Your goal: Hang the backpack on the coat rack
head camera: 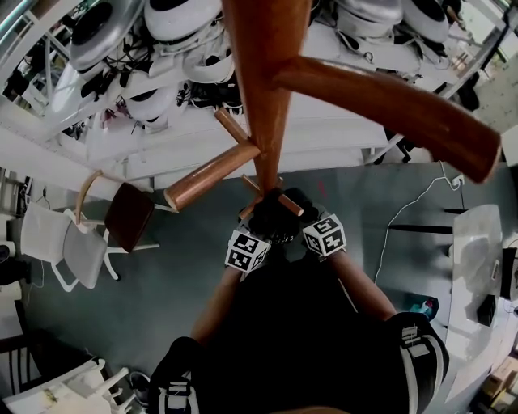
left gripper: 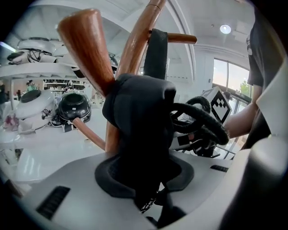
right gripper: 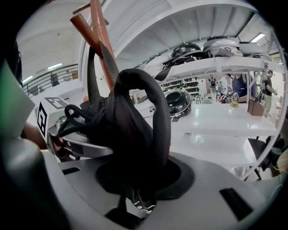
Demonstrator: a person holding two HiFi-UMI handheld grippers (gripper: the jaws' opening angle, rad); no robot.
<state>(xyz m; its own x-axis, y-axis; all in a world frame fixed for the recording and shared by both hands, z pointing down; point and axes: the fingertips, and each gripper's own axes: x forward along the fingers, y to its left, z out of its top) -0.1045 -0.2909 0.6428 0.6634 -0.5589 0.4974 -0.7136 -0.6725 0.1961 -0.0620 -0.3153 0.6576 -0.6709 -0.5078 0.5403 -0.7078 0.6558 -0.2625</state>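
Observation:
The wooden coat rack (head camera: pixel 263 97) rises right in front of me, with pegs (head camera: pixel 214 174) branching off its pole. A black backpack (head camera: pixel 279 214) hangs against the pole. Its carry loop (left gripper: pixel 156 54) runs up over a peg. My left gripper (left gripper: pixel 144 175) is open, with bunched backpack fabric (left gripper: pixel 139 117) loose between its pads. My right gripper (right gripper: pixel 144 175) is also open around a fold of the same backpack (right gripper: pixel 135 117). In the head view the left gripper (head camera: pixel 263 225) and right gripper (head camera: pixel 295 217) meet at the backpack's top from either side.
White shelves hold several helmets (head camera: pixel 182 16) behind the rack, also seen as helmets (right gripper: pixel 180 101) on a white counter. A white chair (head camera: pixel 69 242) stands at the left and a white table (head camera: pixel 477 242) at the right. A long upper peg (head camera: pixel 388 101) juts out to the right overhead.

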